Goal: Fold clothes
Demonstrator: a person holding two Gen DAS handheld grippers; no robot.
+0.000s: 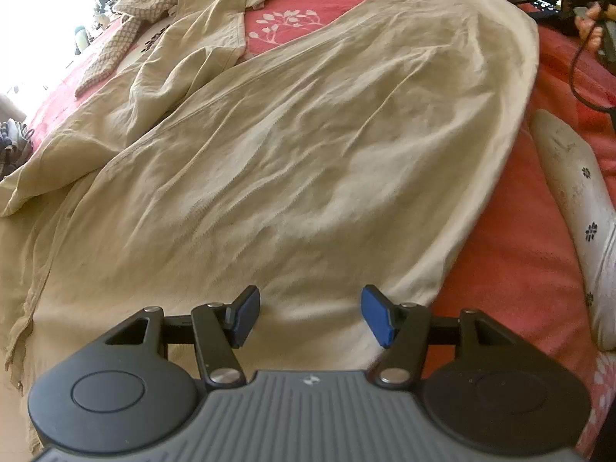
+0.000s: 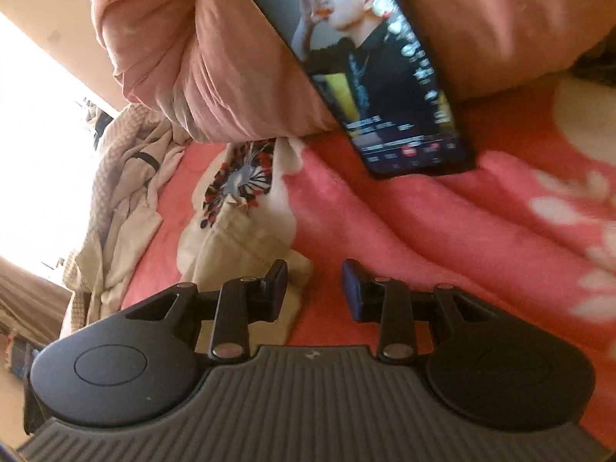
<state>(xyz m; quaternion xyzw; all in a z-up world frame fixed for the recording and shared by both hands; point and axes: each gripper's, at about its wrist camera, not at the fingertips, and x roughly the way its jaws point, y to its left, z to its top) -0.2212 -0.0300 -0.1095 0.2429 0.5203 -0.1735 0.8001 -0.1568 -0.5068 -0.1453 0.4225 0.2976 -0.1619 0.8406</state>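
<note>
A long beige cotton garment (image 1: 308, 161), creased and spread flat, is being shown lying lengthwise across a coral-red fleece blanket with white flower prints (image 1: 512, 269). The left gripper (image 1: 310, 317) is being held just over the garment's near hem, its blue-padded fingers (image 1: 375, 317) standing apart with nothing between them. A second beige garment with a checked lining (image 1: 192, 38) is lying crumpled at the far left, well apart from the gripper.

In the right wrist view, the right gripper (image 2: 315, 292) is being held low over the blanket (image 2: 442, 231), its jaws likewise parted and empty. A corner of the beige cloth (image 2: 238, 246) is lying just beside its left finger; whether it is being touched cannot be told. A black smartphone playing a video (image 2: 369, 77) is being propped against a pink pillow (image 2: 200, 50) beyond it.

The step in hand is judged to be the approach before a first fold: the garment is laid out, yet no edge is being held. For the next move, each gripper is likely being required to be lowered onto an end of the cloth and closed on it, so that the fabric can be lifted evenly. A single layer would need to be pinched without the fleece blanket beneath being caught.
</note>
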